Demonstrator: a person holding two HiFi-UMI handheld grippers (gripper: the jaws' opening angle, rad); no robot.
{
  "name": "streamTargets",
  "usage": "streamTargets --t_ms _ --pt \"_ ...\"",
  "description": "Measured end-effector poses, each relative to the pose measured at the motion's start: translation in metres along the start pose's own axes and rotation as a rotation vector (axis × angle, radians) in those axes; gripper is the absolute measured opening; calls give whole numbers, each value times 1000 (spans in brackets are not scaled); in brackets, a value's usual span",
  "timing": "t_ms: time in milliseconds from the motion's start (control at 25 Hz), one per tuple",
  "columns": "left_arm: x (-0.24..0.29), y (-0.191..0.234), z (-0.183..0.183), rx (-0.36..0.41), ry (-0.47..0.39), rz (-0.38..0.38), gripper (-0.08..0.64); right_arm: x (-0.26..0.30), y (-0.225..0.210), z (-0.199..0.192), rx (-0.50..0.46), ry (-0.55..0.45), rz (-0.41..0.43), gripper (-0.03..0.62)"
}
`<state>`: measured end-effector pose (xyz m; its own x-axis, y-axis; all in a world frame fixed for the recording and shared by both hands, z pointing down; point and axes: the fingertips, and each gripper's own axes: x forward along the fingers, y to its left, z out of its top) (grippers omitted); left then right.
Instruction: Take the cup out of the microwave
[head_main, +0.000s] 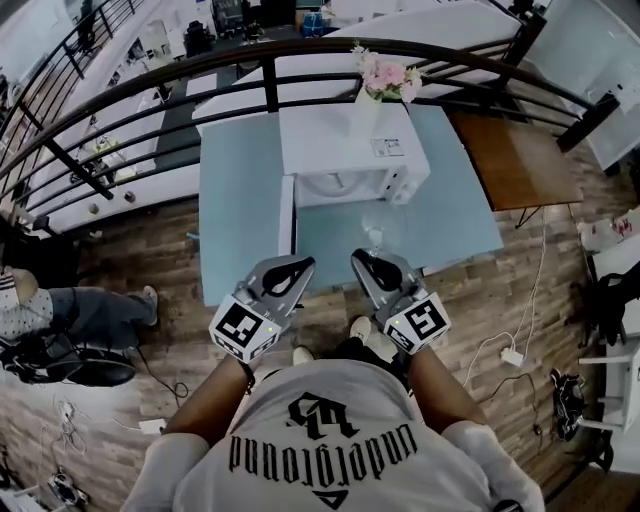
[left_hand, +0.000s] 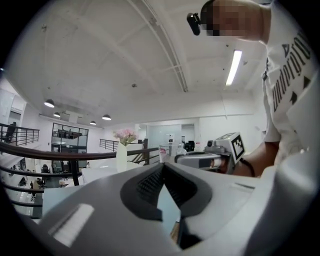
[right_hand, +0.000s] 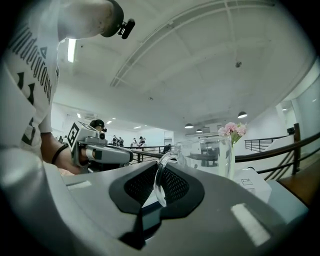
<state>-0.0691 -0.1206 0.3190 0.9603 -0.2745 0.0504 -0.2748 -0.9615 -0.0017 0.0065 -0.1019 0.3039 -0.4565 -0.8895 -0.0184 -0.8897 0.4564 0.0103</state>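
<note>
The glass cup (head_main: 373, 232), pinched by its handle in the right claw (head_main: 366, 256), is out of the microwave (head_main: 340, 145) over the table (head_main: 240, 200) and should be kept upright and steady; the left claw (head_main: 300, 266) is closed on nothing.

Cup (right_hand: 200, 155): clear, glossy, glass-like; microwave (head_main: 345, 150): white smooth shell, slight sheen; tabletop (head_main: 240, 200): pale blue, matt, smooth; floor (head_main: 140, 250): wood planks w/ visible grain; railing (head_main: 268, 80): dark metal; right claw (right_hand: 159, 172): matt grey plastic, black ribbed pads (right_hand: 177, 185).

White microwave (head_main: 340, 145), pink flowers (head_main: 388, 76), lt-blue table (head_main: 240, 200), clear cup (right_hand: 197, 160).
</note>
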Motion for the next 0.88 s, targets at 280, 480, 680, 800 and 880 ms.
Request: streamTargets --t_ms 280,480,680,800,880 --pt "-15 -18 12 3 -33 -14 51 -33 13 8 -12 -11 -28 21" --pt "-16 -39 14 26 -28 11 51 -60 16 10 -10 -11 -18 21" --pt "-8 -66 15 14 -29 39 51 -96 13 9 3 -7 -3 21" --pt "-2 -87 10 7 -22 52 51 -120 10 7 11 -5 5 21" --pt "2 -102 9 2 -22 63 51 -138 10 5 16 -3 13 21"
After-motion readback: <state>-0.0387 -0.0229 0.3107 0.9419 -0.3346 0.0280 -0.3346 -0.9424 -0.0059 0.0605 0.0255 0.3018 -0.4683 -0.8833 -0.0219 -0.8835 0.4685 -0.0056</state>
